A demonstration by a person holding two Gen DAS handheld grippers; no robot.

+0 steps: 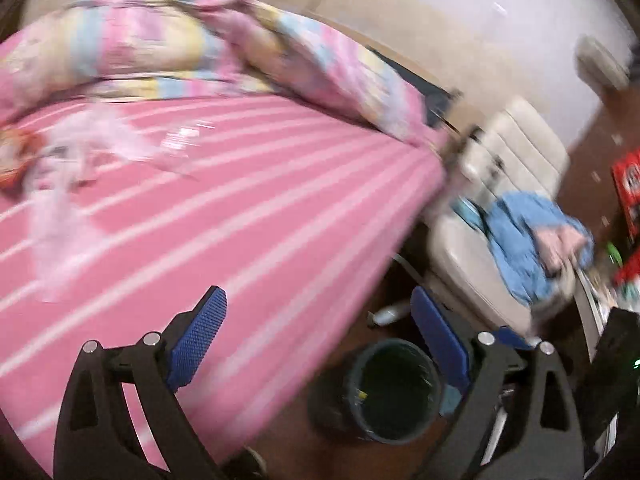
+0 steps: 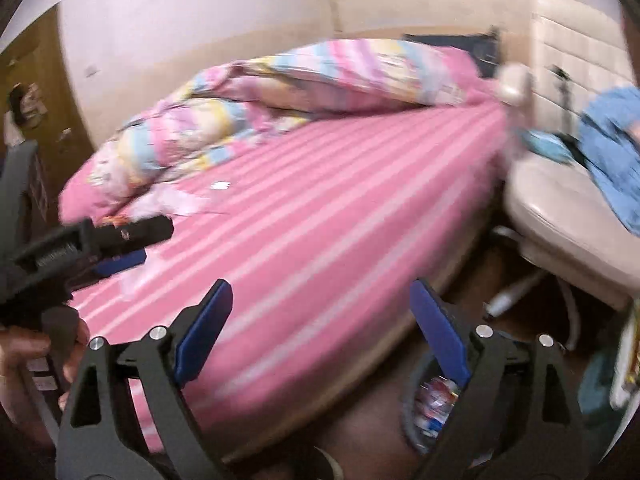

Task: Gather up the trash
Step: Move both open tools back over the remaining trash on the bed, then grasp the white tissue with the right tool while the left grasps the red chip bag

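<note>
Both grippers — left gripper (image 1: 318, 338), right gripper (image 2: 320, 330) — fingers spread, empty; blurred wrappers (image 1: 80, 152), perhaps, on bed (image 1: 280, 208).

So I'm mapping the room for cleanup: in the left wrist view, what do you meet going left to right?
Clear plastic wrappers on the bed → trash bin on the floor → chair → blue cloth on it.

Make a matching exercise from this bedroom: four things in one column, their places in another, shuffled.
Things:
1. clear wrappers
2. trash bin
3. blue cloth
4. bunched quilt

Places:
A. on the cream chair
B. along the far side of the bed
C. on the floor beside the bed
D. on the striped sheet

Pairs: 1-D, 2-C, 3-A, 4-B
</note>
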